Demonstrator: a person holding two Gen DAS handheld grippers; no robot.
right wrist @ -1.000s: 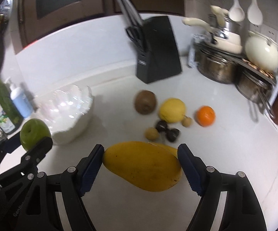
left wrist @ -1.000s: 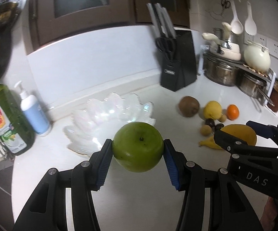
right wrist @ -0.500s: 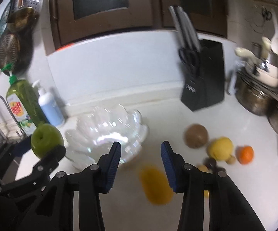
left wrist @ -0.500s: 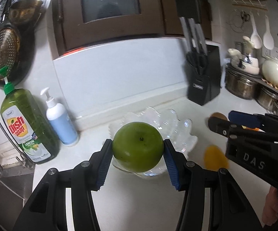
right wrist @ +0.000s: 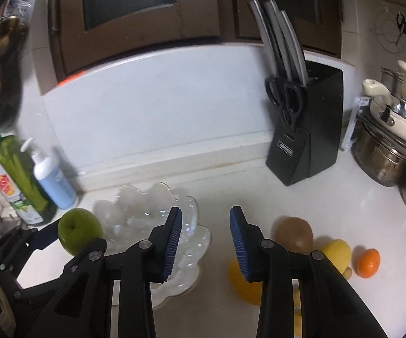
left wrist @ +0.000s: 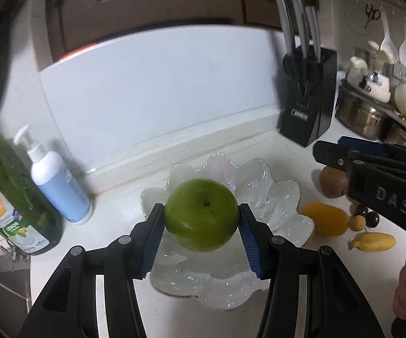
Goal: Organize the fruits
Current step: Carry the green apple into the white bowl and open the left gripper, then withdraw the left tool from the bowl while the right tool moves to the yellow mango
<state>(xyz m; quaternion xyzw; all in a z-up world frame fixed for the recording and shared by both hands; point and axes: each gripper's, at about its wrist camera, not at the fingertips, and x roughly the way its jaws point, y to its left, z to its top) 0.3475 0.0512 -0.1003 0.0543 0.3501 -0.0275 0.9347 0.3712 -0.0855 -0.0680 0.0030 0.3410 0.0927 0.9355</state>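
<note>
My left gripper (left wrist: 201, 232) is shut on a green apple (left wrist: 201, 215) and holds it above the scalloped glass bowl (left wrist: 270, 186). The apple also shows in the right wrist view (right wrist: 79, 234), left of the bowl (right wrist: 135, 211). My right gripper (right wrist: 205, 240) is open and empty, held above the counter just right of the bowl. The yellow mango (left wrist: 325, 218) lies on the counter right of the bowl, partly hidden behind my right finger in the right wrist view (right wrist: 242, 284). A kiwi (right wrist: 294, 235), lemon (right wrist: 336, 255), orange (right wrist: 368, 262) and small banana (left wrist: 373, 241) lie further right.
A black knife block (right wrist: 305, 140) stands at the back. Green dish soap (left wrist: 8, 197) and a white pump bottle (left wrist: 58, 180) stand at the left by the sink. Steel pots (right wrist: 380, 160) stand at the right. Small dark and tan fruits (left wrist: 365, 217) lie by the banana.
My right gripper let go of the mango, which now lies on the counter, and rose with narrower jaws. My left gripper carried the apple over the bowl.
</note>
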